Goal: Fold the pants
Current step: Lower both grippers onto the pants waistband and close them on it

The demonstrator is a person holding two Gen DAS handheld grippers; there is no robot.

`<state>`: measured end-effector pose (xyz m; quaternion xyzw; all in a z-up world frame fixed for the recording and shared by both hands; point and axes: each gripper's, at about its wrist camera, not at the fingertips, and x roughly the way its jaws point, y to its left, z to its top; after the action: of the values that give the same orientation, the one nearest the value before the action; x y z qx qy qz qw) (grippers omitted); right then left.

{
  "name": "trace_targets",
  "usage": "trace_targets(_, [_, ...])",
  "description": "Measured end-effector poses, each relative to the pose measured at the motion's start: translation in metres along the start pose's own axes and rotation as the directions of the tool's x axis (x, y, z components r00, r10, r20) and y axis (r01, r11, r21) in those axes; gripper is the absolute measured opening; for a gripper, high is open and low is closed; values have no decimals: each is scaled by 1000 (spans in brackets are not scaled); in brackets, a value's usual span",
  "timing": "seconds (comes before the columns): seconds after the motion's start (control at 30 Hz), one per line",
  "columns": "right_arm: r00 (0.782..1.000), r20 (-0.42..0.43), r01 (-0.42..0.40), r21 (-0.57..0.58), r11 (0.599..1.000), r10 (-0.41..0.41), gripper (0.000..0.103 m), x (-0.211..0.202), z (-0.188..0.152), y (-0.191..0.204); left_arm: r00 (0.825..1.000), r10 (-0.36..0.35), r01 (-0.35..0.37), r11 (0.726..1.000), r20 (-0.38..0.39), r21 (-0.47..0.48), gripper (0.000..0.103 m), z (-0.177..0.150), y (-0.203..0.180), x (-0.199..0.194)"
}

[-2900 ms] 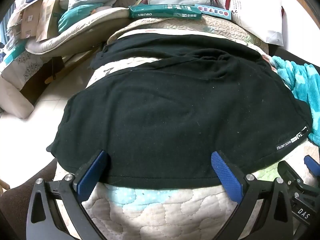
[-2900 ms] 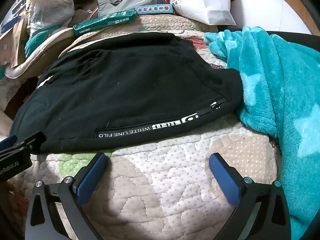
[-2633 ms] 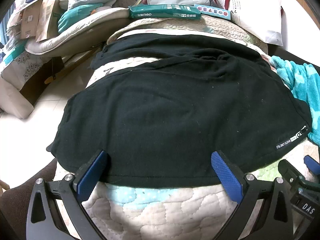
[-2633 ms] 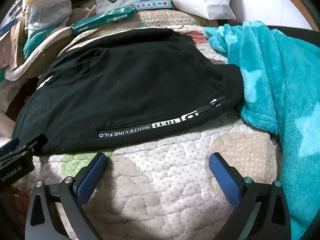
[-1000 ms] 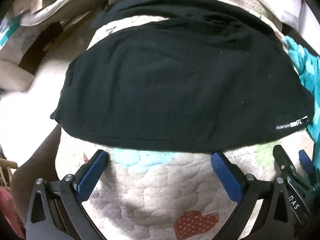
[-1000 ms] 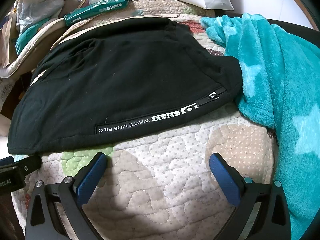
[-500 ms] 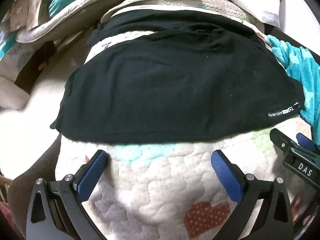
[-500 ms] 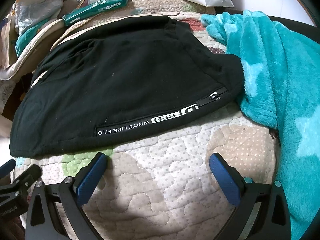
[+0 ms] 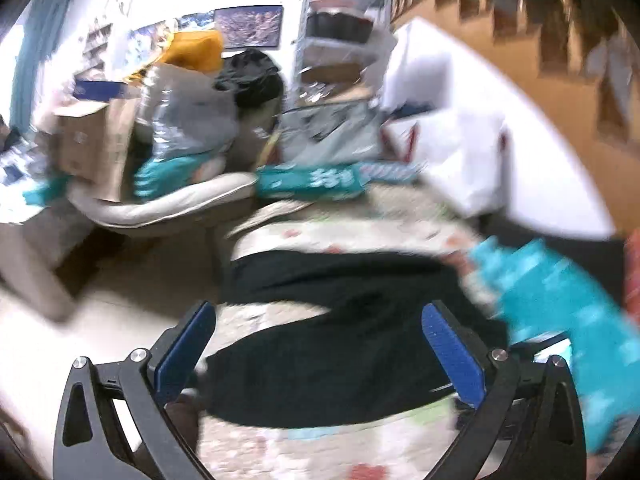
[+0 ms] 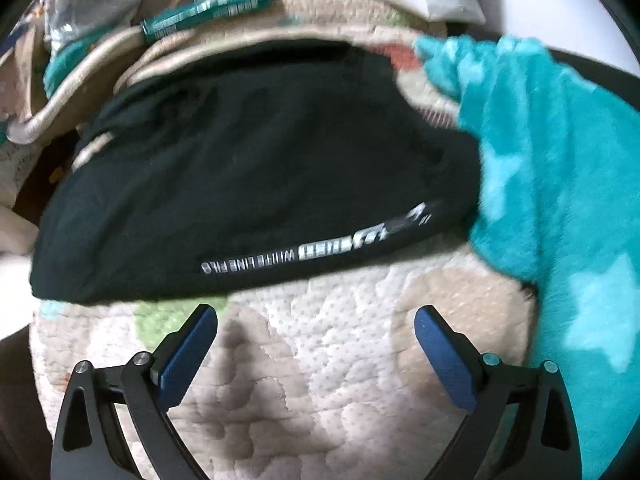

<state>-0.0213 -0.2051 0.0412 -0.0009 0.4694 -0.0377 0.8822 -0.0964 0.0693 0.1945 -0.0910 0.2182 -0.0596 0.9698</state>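
Both grippers gape wide, holding and touching nothing; black pants (image 10: 248, 168) lie flat on the quilted bed (image 10: 320, 360), ahead of the right gripper (image 10: 316, 352), long axis running left to right across its view; near hem with white lettering sits just beyond its fingertips; left gripper (image 9: 320, 344), blurred and tilted up, has the pants between and below its fingers; teal blanket (image 10: 560, 180) touches the pants at right; which gripper is nearer, cannot tell.

Blurred black pants (image 9: 340, 344) between wide-spread left hand-held gripper (image 9: 320, 344) fingers, seemingly unheld.
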Motion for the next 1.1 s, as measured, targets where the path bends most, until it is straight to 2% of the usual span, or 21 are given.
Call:
trace_targets(0.03, [999,33,2,-2,1000,-2,100,-8,2,-1,994,-105,104,993,-11,-63,103,10,9,-8])
trace_targets(0.07, [998,70,5,-4,1000,-5,100,-16,5,-2,972,-234,230,961,-10,-153,103,18,19,-18])
trace_targets(0.1, [993,118,9,-6,1000,-8,100,-28,9,-4,953,-304,298,931,5,-211,103,22,26,-24])
trace_targets(0.17, [984,181,0,-1,1000,1,100,-46,12,-7,919,-390,390,878,56,-278,103,30,38,-46])
trace_targets(0.2, [978,210,-12,5,1000,11,100,-56,17,-9,919,-390,392,881,62,-267,103,36,40,-57])
trace_targets(0.27, [964,264,-34,19,999,28,100,-75,24,-12,950,-310,313,928,47,-203,103,50,36,-70])
trace_targets(0.3, [955,294,-48,19,999,40,100,-85,28,-13,970,-240,243,957,43,-161,103,58,33,-71])
trace_targets(0.37, [936,346,-70,3,998,64,101,-105,35,-11,992,-117,121,986,42,-115,103,74,33,-70])
trace_targets(0.47, [895,436,-76,-69,995,99,101,-140,49,-9,1000,-13,13,993,-5,-121,103,92,34,-48])
trace_targets(0.53, [881,461,-58,-121,991,108,103,-154,62,-7,999,-9,2,986,-40,-167,103,102,47,-29])
trace_targets(0.6, [878,464,-53,-152,987,119,103,-159,80,-8,997,-40,24,978,-73,-206,103,108,56,-7])
trace_targets(0.67, [885,443,-77,-167,983,144,103,-160,98,-12,994,-75,55,974,-82,-218,103,109,64,17])
trace_targets(0.8, [937,303,-122,-187,975,175,103,-129,142,-18,986,-119,90,969,-115,-231,103,102,84,64])
trace_targets(0.87, [951,255,-125,-191,974,173,101,-109,160,-22,978,-144,105,964,-148,-243,103,96,94,95])
trace_targets(0.97, [967,209,-103,-204,974,146,96,-72,184,-28,963,-171,122,966,-210,-226,87,90,109,146])
trace_targets(1.03, [975,161,-120,-192,974,152,92,-45,198,-33,954,-149,93,972,-260,-218,76,88,121,182])
trace_targets(1.1, [978,112,-155,-174,972,176,90,-21,212,-40,946,-132,59,969,-295,-242,76,83,138,218])
